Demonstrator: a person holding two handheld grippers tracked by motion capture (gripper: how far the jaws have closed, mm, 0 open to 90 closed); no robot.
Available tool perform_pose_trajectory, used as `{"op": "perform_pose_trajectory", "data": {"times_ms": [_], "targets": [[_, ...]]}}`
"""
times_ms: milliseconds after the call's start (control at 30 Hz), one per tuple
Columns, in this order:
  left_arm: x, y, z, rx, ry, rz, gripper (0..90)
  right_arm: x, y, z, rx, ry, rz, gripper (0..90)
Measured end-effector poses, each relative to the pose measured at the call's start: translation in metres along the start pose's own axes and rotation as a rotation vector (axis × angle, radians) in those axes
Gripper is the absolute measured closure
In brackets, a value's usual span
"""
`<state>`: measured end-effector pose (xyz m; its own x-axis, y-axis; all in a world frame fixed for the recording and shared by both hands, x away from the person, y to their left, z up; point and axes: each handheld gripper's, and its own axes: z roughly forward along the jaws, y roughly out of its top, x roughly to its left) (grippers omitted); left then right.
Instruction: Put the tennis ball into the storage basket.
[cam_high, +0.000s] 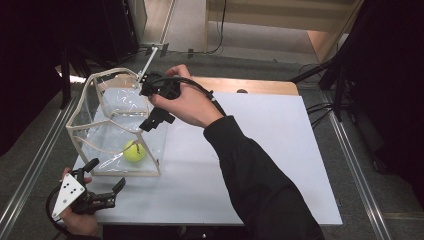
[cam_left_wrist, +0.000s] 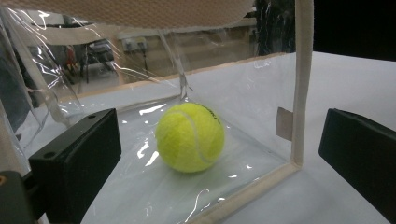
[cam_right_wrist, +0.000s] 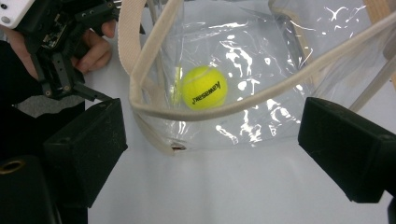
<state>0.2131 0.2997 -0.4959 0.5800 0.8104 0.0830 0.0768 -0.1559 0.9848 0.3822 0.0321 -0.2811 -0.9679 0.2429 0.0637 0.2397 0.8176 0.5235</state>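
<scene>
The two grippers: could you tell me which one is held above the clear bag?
The right gripper, raised over the bag; the left gripper sits low beside it.

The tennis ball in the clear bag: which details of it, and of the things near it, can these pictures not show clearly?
- Tennis ball: its black print is too small to read in the right gripper view, and cut off by the ball's curve in the left gripper view.
- Clear bag: in the high view, the right gripper and its hand cover part of the rim.
- Left gripper: the lower picture edge cuts off its hand in the high view.
</scene>
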Motion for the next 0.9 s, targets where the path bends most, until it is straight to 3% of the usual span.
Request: {"op": "perform_pose_trajectory", "data": {"times_ms": [900], "targets": [[-0.001,0.0,0.0,-0.005,-0.001,-0.002,0.0,-0.001,-0.04,0.014,-0.03,-0.021,0.029,6.6]]}}
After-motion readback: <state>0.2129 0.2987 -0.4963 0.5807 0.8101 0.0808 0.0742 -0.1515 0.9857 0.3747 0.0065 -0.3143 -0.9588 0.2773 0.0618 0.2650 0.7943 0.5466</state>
